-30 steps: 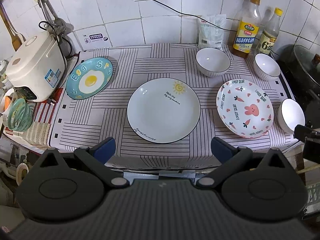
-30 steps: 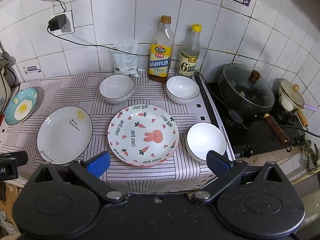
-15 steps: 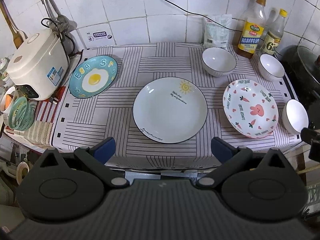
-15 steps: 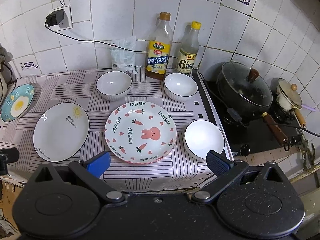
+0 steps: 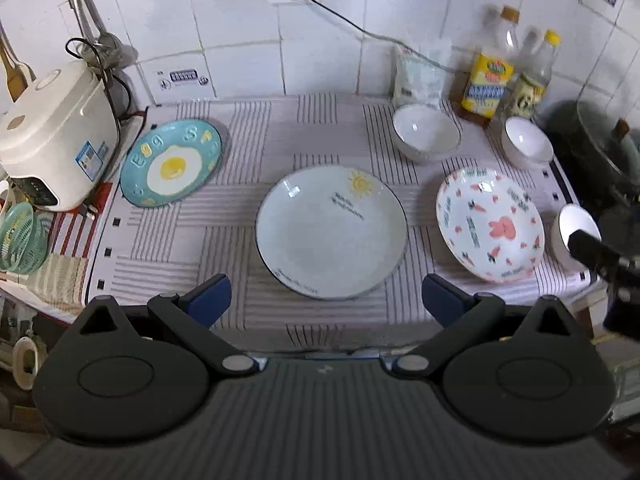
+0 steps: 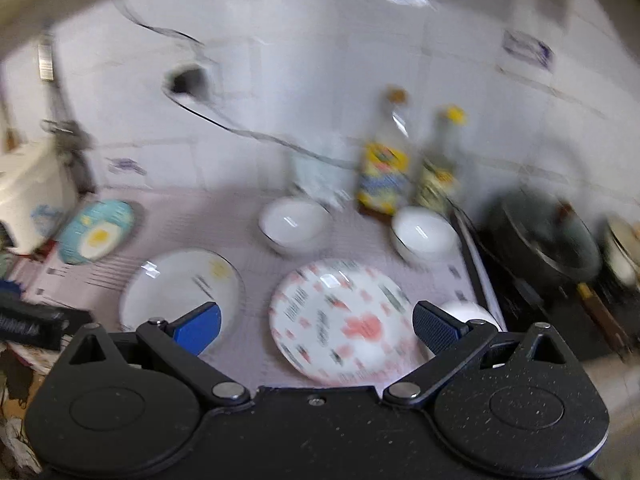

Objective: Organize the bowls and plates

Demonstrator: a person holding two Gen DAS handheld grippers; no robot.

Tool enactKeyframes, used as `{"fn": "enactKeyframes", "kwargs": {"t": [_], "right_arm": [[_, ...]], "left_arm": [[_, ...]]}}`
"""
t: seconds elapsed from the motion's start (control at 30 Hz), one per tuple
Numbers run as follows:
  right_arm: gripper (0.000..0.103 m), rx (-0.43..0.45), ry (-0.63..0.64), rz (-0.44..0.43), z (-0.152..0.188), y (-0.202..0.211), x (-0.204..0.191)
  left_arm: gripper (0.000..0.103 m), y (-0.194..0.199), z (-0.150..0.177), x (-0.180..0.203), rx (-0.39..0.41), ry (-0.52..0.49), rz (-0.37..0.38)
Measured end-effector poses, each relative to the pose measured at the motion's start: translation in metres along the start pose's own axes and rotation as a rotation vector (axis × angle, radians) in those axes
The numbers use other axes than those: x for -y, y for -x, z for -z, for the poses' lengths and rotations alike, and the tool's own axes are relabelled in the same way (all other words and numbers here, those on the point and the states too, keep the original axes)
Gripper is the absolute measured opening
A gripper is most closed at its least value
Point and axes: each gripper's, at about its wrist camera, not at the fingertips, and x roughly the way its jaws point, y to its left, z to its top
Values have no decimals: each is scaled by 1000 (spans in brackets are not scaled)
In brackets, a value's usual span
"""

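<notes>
Three plates lie on the striped cloth: a blue egg plate [image 5: 171, 162] at left, a white sun plate [image 5: 331, 232] in the middle, a pink rabbit plate [image 5: 490, 224] at right. Three white bowls: one behind the sun plate [image 5: 426, 132], one at back right [image 5: 527, 142], one at the front right edge [image 5: 574, 226]. My left gripper [image 5: 326, 300] is open and empty, in front of the sun plate. My right gripper [image 6: 316, 330] is open and empty, over the near edge of the rabbit plate [image 6: 344, 320]; this view is blurred.
A white rice cooker [image 5: 52, 136] stands at the left, a green basket [image 5: 20, 236] below it. Two bottles [image 5: 490, 76] and a bag stand at the back wall. A black lidded pot [image 5: 600, 148] sits on the stove at right.
Both grippers have moved forward toward the counter. The right wrist view has tilted upward and is now motion-blurred. No dish has moved.
</notes>
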Motion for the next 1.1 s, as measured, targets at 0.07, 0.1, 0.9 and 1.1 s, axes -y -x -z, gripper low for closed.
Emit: {"fn": "enactKeyframes", "kwargs": {"t": [0.07,0.1,0.9,1.1], "right_arm": [[103,66,48,-66,2,-6,-5],[103,88,56,-97,2,-10,-5],[58,-171,-209,-422,85,-219,-52],[39,-136,-220,-425,84,-222,-51]], "left_arm": [[103,-4,-3,-15,11,11,-4],[103,-7,-4,-22,17,14,-9],[60,-203,11,-68,-164,22,71],[32,-221,12,-76,-193,48,97]]}}
